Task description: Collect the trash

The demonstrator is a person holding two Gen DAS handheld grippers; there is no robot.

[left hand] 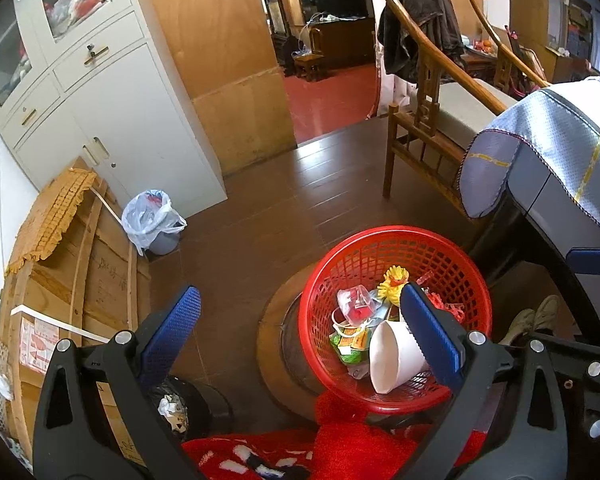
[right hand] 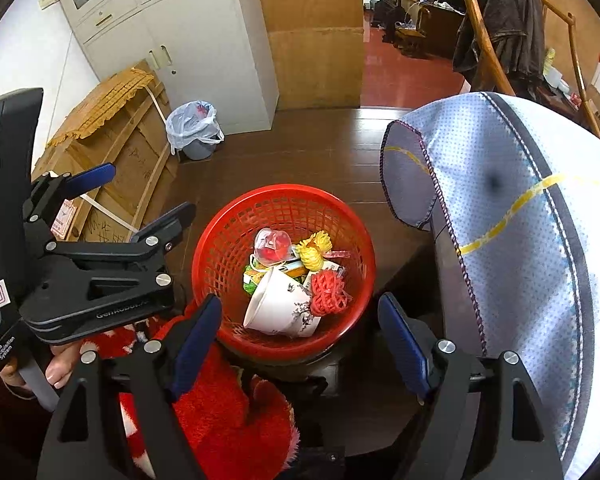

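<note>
A red mesh basket (right hand: 284,196) stands on a round dark stool, just ahead of and below both grippers. In it lie a white paper cup (right hand: 280,308) on its side, a red net (right hand: 328,294), a yellow net (right hand: 316,250), a clear plastic piece (right hand: 272,244) and green packets. My right gripper (right hand: 300,340) is open over the basket's near rim, with nothing between its blue pads. My left gripper (right hand: 148,190) is open to the left of the basket, held by a hand. In the left wrist view the basket (left hand: 380,236) and cup (left hand: 396,352) sit behind the open left gripper (left hand: 300,320), whose right finger overlaps the cup.
A grey bin lined with a white bag (left hand: 156,220) stands by the white cabinet (left hand: 132,120). A cardboard crate (left hand: 60,280) leans at the left. A blue-clothed table (right hand: 500,220) is close on the right. A red fluffy mat (right hand: 220,420) and a black bin with crumpled paper (left hand: 172,408) lie below.
</note>
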